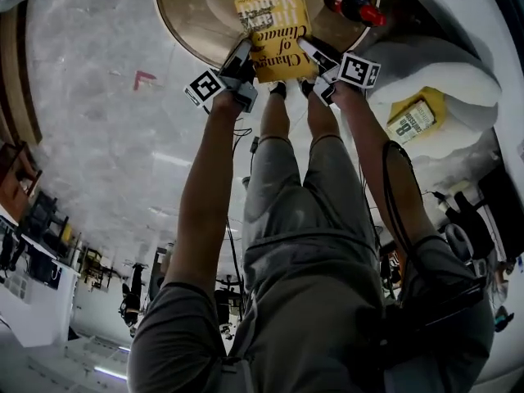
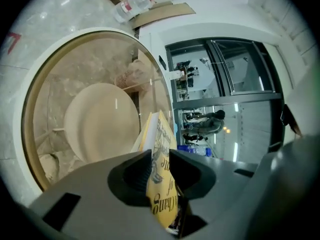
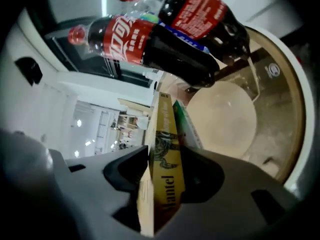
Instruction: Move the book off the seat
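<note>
1. Head view: the yellow book (image 1: 274,31) was held over the near edge of the round seat (image 1: 214,2), with a gripper at each of its lower corners. The left gripper (image 1: 248,51) was at the book's left side and the right gripper (image 1: 309,49) at its right side. A cola bottle (image 1: 354,6) lay just beyond the book's right edge. The person's legs and the pale marble floor (image 1: 98,80) filled the rest of the picture.

2. Left gripper view: the dark fingers (image 2: 131,171) were clenched on the book, whose yellow cover stood edge-on between them. Its pages fanned slightly towards the cream disc of the seat behind.

3. Right gripper view: this gripper's fingers (image 3: 125,173) were also grasping the book, with the yellow cover filling the gap between them. A green edge showed just behind the book. The cola bottle lay across the top of the picture, and the seat was to the right.
</note>
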